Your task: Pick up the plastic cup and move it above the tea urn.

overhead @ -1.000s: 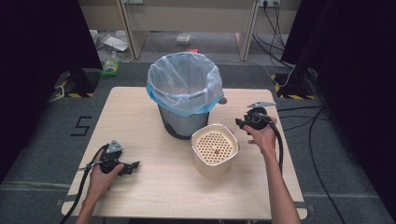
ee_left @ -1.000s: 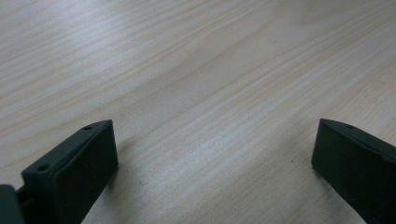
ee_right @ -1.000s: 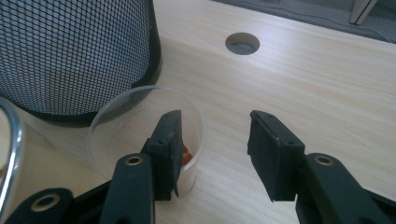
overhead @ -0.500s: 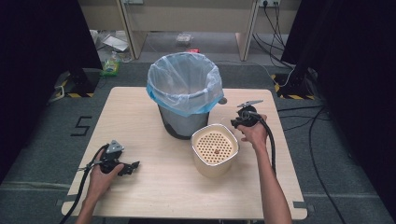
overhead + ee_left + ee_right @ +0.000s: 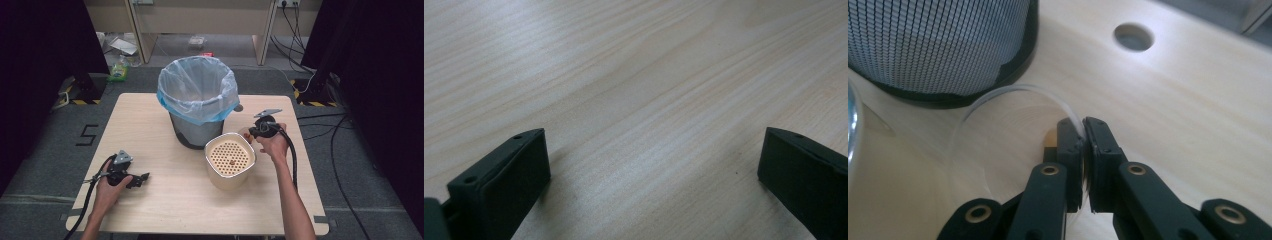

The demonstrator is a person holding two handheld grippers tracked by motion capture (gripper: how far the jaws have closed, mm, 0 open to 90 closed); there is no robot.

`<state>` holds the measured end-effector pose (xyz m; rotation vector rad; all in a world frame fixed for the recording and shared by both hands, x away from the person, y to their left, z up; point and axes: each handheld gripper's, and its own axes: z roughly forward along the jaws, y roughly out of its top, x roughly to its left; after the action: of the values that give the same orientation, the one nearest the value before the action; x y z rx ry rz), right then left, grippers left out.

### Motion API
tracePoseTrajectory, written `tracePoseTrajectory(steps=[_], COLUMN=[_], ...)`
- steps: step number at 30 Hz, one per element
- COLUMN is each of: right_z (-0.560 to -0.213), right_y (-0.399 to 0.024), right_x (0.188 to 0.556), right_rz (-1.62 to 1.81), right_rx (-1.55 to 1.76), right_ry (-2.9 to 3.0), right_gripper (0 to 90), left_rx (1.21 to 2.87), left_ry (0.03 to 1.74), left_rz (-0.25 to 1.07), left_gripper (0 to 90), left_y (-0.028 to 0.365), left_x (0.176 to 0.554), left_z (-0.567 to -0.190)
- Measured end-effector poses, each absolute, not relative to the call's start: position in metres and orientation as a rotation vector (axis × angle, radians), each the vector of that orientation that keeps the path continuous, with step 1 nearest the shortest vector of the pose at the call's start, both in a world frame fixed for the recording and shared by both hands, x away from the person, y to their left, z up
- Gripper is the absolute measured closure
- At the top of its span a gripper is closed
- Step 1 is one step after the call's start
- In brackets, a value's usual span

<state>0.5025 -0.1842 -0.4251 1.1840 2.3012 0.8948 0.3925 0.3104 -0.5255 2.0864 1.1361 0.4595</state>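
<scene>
Your left gripper (image 5: 142,178) rests low on the table (image 5: 165,210), jaws wide apart on bare wood. Right of it stands a cream sieve pot (image 5: 230,159); behind, the lined bin (image 5: 198,100). Your right gripper (image 5: 1083,150), jaws just closing, pinches a clear cup (image 5: 1013,135) by the rim, beside the bin.

The right gripper (image 5: 250,133) now sits lower and nearer the cream perforated container (image 5: 229,159) than a second ago, when it was held out to that container's right. Its jaws have just been closing; in the right gripper view the fingers (image 5: 1069,150) now pinch the rim of a clear round cup (image 5: 1013,135) beside the mesh bin (image 5: 938,45).
</scene>
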Motion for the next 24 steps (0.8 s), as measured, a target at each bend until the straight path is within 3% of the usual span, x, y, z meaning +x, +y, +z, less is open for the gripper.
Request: tracePoseTrajectory(steps=[24], right_z=[-0.382], right_y=[-0.21], right_x=[0.477], right_rz=[0.962], right_rx=[1.071], right_ry=[2.107], right_gripper=[86.9], left_rx=[2.086], left_ry=[1.136], left_rz=[0.459], left_gripper=[0.0], left_y=[0.31], left_x=[0.393], left_z=[-0.526])
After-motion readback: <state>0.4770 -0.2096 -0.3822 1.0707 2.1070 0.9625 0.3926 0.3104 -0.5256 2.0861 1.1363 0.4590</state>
